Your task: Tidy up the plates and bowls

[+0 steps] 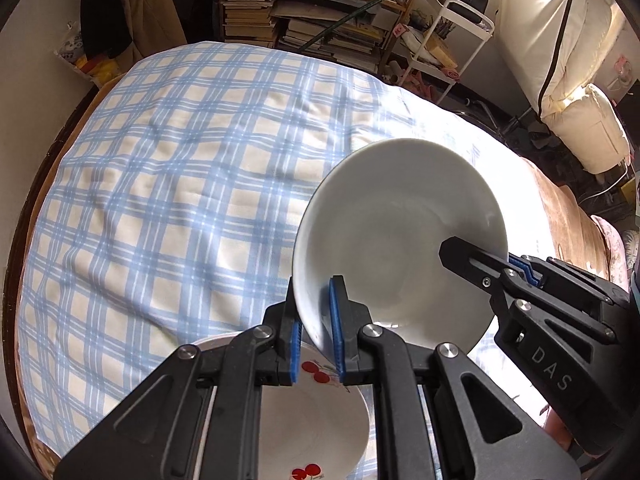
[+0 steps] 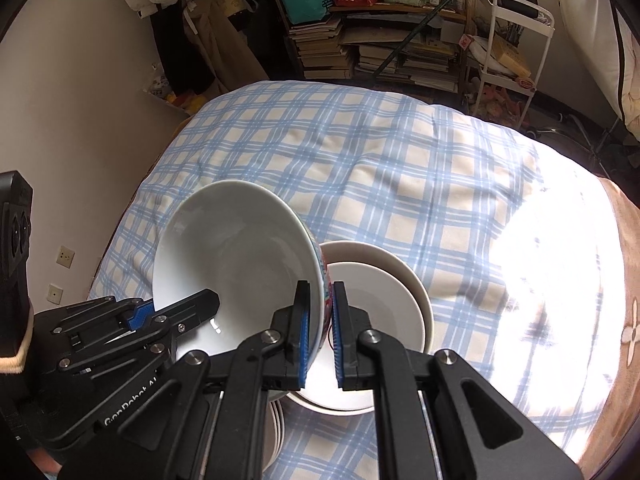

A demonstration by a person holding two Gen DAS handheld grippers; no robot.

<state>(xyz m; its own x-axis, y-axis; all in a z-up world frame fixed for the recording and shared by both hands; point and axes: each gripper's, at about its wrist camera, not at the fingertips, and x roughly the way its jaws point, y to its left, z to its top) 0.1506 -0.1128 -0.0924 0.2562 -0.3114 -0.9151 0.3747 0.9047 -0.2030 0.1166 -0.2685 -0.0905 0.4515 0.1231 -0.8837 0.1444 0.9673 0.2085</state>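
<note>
A white bowl (image 1: 400, 240) hangs tilted above the blue checked cloth, gripped at two opposite points of its rim. My left gripper (image 1: 314, 286) is shut on the near-left rim, and my right gripper (image 1: 476, 258) pinches the right rim. In the right wrist view the same bowl (image 2: 240, 264) shows a red and teal outside, with my right gripper (image 2: 321, 286) shut on its rim and my left gripper (image 2: 180, 312) clamped at the lower left. Under it sit a white bowl (image 2: 380, 300) nested in a beige bowl (image 2: 425, 296). A cherry-patterned plate (image 1: 312, 420) lies under the left gripper.
The checked cloth (image 1: 180, 160) covers a soft, rumpled surface. A stack of plate rims (image 2: 278, 428) shows beside the nested bowls. Behind stand a bookshelf (image 1: 288, 12) and a white wire cart (image 1: 452, 44). A brown blanket (image 2: 616, 280) lies to the right, a wall on the left.
</note>
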